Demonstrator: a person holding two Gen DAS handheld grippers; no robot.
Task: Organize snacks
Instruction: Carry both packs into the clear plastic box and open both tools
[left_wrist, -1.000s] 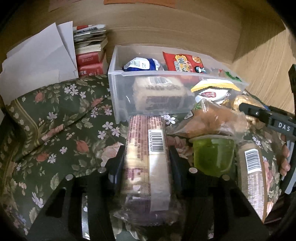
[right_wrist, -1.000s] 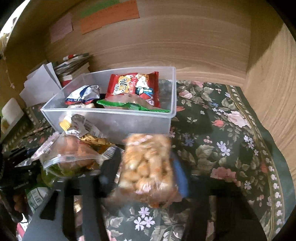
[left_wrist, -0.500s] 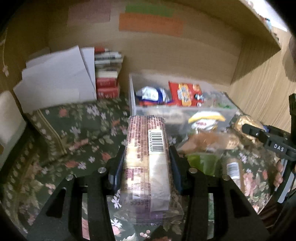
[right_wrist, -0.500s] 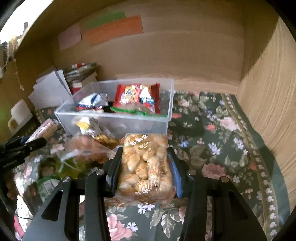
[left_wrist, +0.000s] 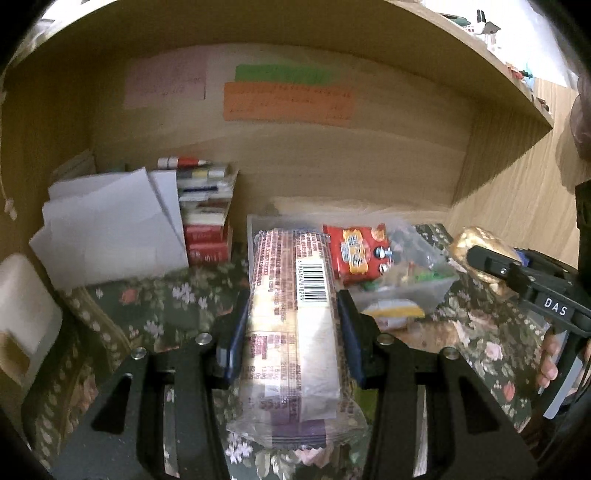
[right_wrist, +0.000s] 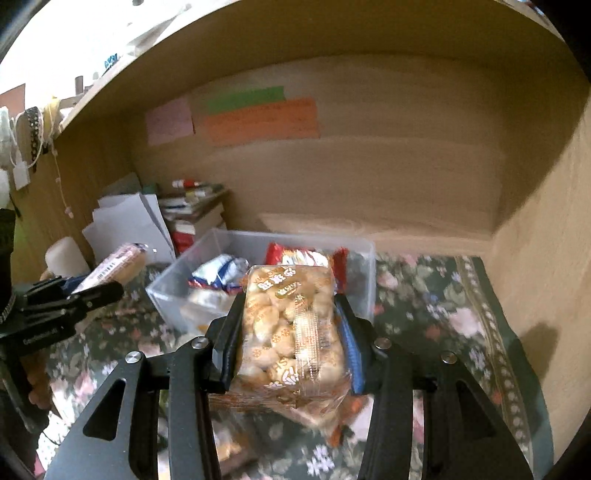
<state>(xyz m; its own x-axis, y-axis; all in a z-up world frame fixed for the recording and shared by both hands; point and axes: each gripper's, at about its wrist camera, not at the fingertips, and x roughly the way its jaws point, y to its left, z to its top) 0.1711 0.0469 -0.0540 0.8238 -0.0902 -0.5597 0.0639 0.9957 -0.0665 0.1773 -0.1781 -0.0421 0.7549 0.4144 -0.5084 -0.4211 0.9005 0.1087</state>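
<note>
"DAS" reads on right gripper (left_wrist: 484, 258), clamped on clear puffed-snack bag (right_wrist: 291, 325); left gripper (left_wrist: 291, 332) grips long barcoded biscuit pack (left_wrist: 291, 317).

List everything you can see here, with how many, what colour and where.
Biscuit pack: one, purple and cream with barcode, clamped in left gripper.
Puffed snack bag: one, clear, golden pieces, clamped in right gripper.
Plastic bin: one, clear, on the cloth, holding snacks.
Red snack packet: one, in bin.
Blue-white packet: one, in bin.
Floral cloth: one, dark green, covering the surface.
Books: one stack, left of bin.
White papers: several, beside books.
Notes: pink, green, orange, back wall.
Left gripper: black, shut.
Right gripper: black, shut.
</note>
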